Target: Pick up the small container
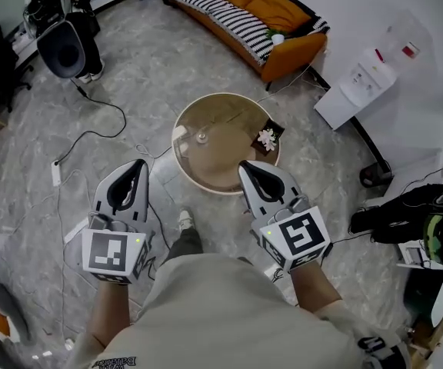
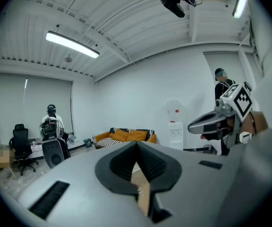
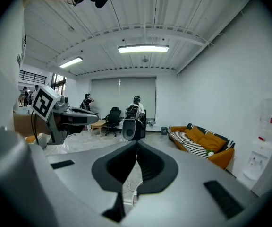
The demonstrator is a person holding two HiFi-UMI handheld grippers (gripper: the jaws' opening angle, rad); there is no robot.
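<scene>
left gripper (image 1: 138, 165): jaws closed, empty, left of round table (image 1: 206, 184) | right gripper (image 1: 245, 167): jaws closed, empty, tip above table's near rim

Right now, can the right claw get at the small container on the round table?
Probably yes, after reaching forward: the right claw hangs by the round table's near rim, with only bare tabletop between it and the small container. Its jaws are shut and must open first.
</scene>
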